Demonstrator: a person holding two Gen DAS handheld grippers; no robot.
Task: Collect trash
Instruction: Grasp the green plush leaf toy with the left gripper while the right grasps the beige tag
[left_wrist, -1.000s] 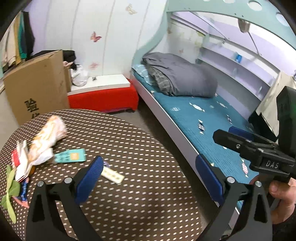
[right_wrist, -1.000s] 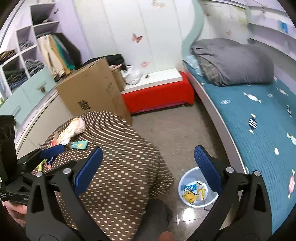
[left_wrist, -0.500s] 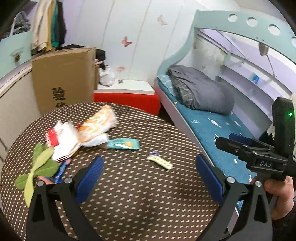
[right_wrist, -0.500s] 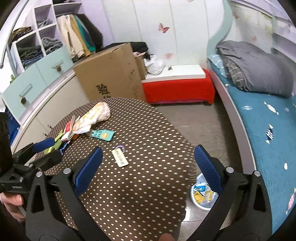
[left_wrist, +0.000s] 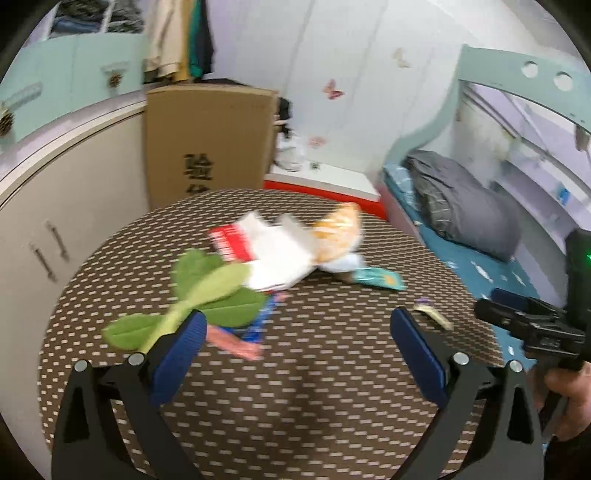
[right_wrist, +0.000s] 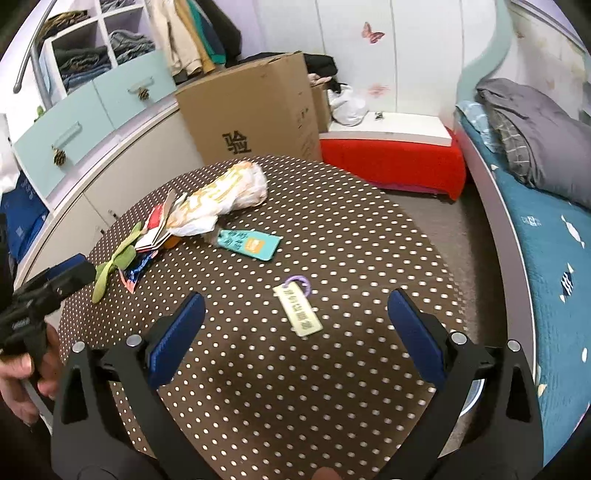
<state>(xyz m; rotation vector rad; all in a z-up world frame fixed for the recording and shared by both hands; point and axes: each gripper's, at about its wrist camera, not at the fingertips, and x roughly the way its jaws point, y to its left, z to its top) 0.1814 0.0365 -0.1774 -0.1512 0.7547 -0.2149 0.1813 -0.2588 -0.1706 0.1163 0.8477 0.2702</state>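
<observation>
Both tools hang above a round counter covered in brown cloth with pale dots (right_wrist: 332, 229). The left tool (left_wrist: 295, 347) has its blue-padded fingers spread wide and holds nothing; the right tool (right_wrist: 295, 325) is likewise wide open and empty. The trash lies in a loose heap toward the counter's far left side: a crumpled orange-and-white plastic bag (right_wrist: 225, 192) rests partly over a stack of white and red paper packets (left_wrist: 258, 254), and a green leaf-shaped soft item (right_wrist: 114, 262) lies just beside that stack, over a blue and pink wrapper (right_wrist: 135, 273). A flat teal card packet with an orange patch (right_wrist: 249, 243) lies apart from the heap, nearer the counter's middle. A pale rectangular tag on a purple ring (right_wrist: 297, 308) lies alone, between the right tool's fingers as seen from the right wrist. Behind the counter stands a large brown cardboard box with black characters (right_wrist: 255, 110), beside a red-covered bench with a white top (right_wrist: 395, 162). A bed with a teal sheet and a grey folded quilt (right_wrist: 535, 136) runs along the right. The left wrist view is motion-blurred, so wrapper print cannot be read. A pale blue bin rim (right_wrist: 474, 395) shows only as a sliver behind the right tool's finger; its contents are hidden.
</observation>
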